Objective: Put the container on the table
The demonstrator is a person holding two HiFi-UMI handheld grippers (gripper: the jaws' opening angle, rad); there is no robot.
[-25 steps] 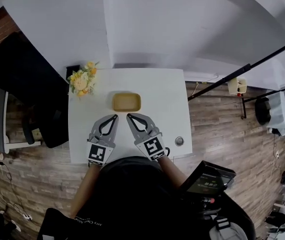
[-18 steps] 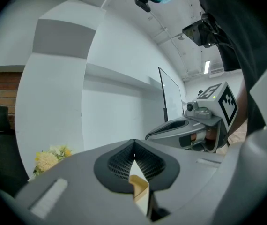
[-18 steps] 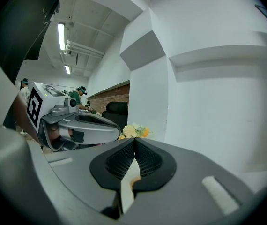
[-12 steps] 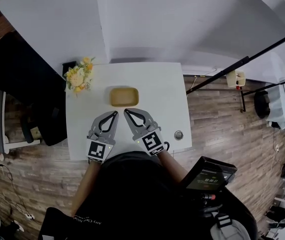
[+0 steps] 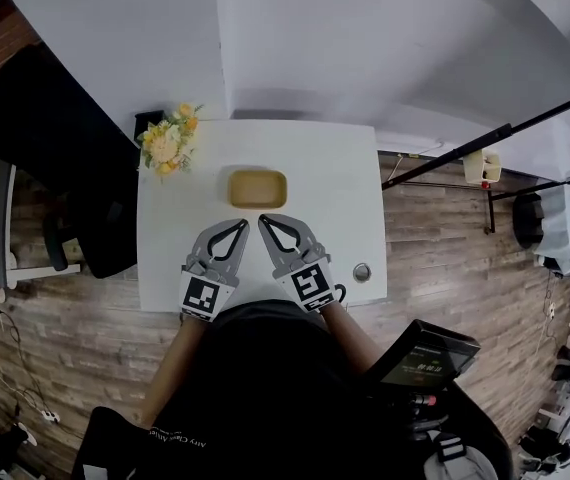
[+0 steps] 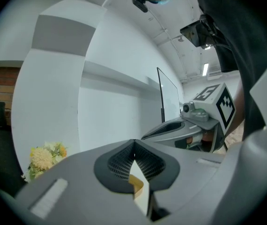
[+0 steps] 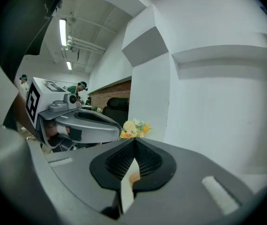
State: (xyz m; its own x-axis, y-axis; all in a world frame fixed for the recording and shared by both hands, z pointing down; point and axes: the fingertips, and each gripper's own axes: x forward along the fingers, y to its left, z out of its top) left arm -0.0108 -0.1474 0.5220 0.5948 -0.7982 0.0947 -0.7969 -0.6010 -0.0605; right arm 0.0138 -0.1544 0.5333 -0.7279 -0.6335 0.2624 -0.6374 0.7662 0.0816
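Observation:
A shallow tan container (image 5: 257,188) sits on the white table (image 5: 345,198), just beyond both gripper tips. My left gripper (image 5: 242,224) and right gripper (image 5: 264,219) rest side by side near the table's front edge, both shut and empty, their tips pointing at the container. In the left gripper view a sliver of the container (image 6: 137,183) shows through the gap below the shut left gripper (image 6: 134,150). In the right gripper view the right gripper (image 7: 134,150) is shut too, with a tan sliver of the container (image 7: 133,177) beneath it.
A bunch of yellow and white flowers (image 5: 168,144) stands at the table's far left corner. A small round metal object (image 5: 362,272) lies near the front right edge. A dark chair (image 5: 55,158) stands left of the table, a white wall behind it.
The head view has shifted slightly. Both grippers and the container keep their places on the table.

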